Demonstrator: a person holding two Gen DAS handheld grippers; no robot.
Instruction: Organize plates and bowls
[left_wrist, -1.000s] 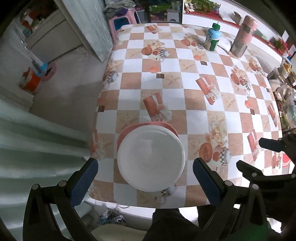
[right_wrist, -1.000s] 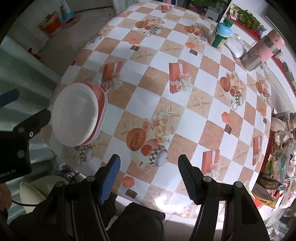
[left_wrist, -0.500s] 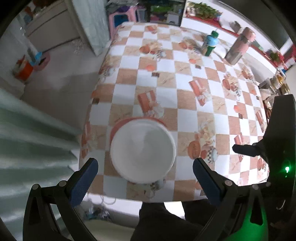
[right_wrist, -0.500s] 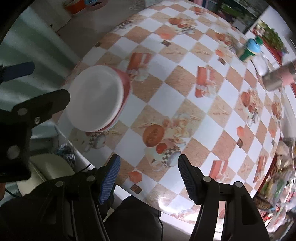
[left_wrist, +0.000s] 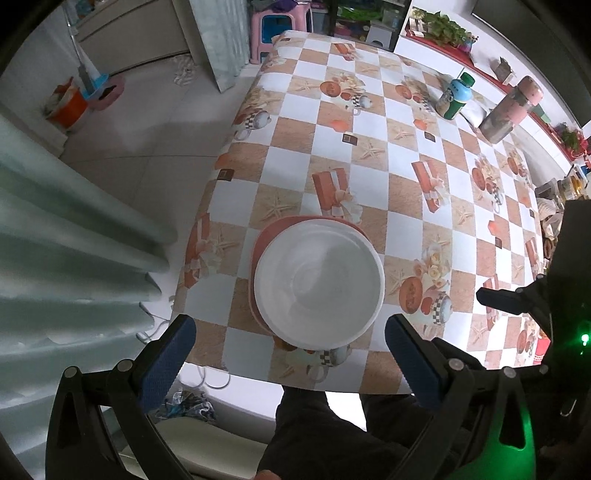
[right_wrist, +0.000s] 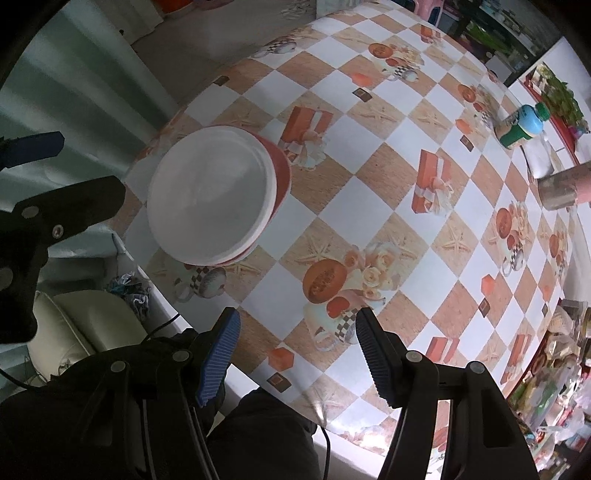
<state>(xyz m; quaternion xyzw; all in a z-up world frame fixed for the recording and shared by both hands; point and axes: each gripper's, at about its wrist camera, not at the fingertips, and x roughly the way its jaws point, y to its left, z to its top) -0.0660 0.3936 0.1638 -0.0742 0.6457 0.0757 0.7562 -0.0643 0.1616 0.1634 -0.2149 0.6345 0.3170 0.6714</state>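
Observation:
A stack of white bowls and plates (left_wrist: 319, 280) rests on a pink plate (left_wrist: 271, 236) near the front left corner of the checked table (left_wrist: 369, 166). High above it, my left gripper (left_wrist: 286, 354) points down, open, with nothing between its blue pads. In the right wrist view the same stack (right_wrist: 210, 195) lies at the left with its pink rim (right_wrist: 280, 170) showing. To the right of the stack my right gripper (right_wrist: 295, 350) hangs open over the table's front edge, empty. Each gripper shows in the other's view: the right one (left_wrist: 517, 299), the left one (right_wrist: 48, 192).
A green-capped bottle (left_wrist: 454, 98) and a pink-lidded steel flask (left_wrist: 511, 110) stand at the table's far right. Packets and jars (right_wrist: 554, 354) crowd the right edge. A pale curtain (left_wrist: 55, 236) hangs at the left. A person's dark-trousered legs (left_wrist: 332, 432) are below the front edge.
Both grippers have drifted sideways and rolled, so the table looks turned in both views. The stack has stayed put and both grippers have stayed open and empty.

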